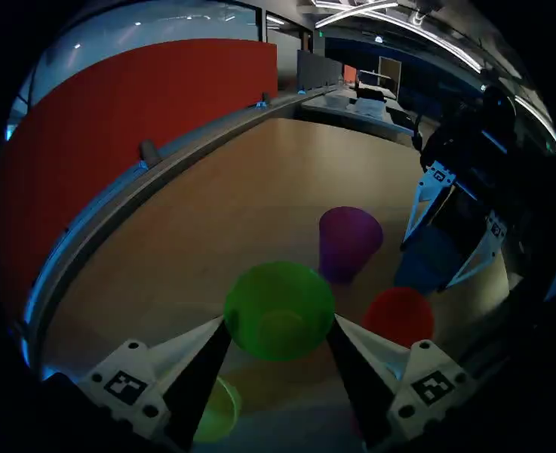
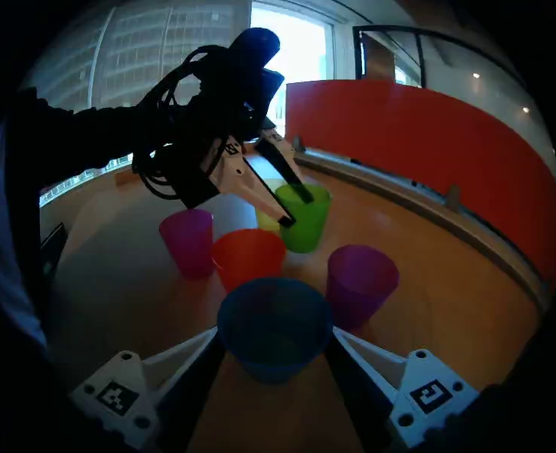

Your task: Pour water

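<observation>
Over the wooden surface [image 1: 278, 174], left tongs [image 1: 276, 320] clamped on a green cup [image 1: 279, 302], right tongs [image 2: 274, 331] clamped on a blue cup [image 2: 274, 321].

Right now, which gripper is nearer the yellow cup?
Left. The left gripper, holding the green cup, is right beside the yellow cup; the right gripper, holding the blue cup, sits farther off, beyond the orange cup.

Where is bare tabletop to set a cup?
Bare wooden tabletop runs from the purple plastic cup to the grey rail. Crowded around the orange plastic cup, pink plastic cup, gripped green plastic cup and blue plastic cup.
</observation>
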Available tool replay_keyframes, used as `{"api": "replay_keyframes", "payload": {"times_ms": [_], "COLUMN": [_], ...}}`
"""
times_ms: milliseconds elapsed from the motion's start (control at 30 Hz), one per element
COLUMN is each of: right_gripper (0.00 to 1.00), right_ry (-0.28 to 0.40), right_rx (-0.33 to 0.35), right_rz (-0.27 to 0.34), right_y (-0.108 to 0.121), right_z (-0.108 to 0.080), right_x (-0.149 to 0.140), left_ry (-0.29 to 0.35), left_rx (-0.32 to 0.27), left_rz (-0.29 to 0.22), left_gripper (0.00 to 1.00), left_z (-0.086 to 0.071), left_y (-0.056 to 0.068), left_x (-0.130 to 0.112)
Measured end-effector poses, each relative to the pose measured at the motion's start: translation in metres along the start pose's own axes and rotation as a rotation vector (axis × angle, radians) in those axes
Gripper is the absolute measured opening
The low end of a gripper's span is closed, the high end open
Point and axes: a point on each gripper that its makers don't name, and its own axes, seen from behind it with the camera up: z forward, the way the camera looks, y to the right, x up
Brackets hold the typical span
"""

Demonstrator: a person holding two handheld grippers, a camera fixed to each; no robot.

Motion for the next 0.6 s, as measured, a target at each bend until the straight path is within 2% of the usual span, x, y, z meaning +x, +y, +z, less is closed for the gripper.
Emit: {"api": "replay_keyframes", "payload": {"times_ms": [267, 600], "right_gripper": [0.89, 0.88], "right_ry": [0.027, 0.081], "right_rx": [-0.017, -0.045], "right_rz": [0.004, 0.001], "right_y": [0.002, 0.004], "right_z": [-0.01, -0.027], "right_x": [0.018, 0.049], "left_ry": [0.047, 0.154], "left_rx": [0.016, 0.06], "left_rz": [-0.013, -0.048], "left_gripper": [0.85, 0.85], "left_z": [-0.018, -0.051], "left_y": [0.001, -0.005], "left_x": [0.011, 0.033]}}
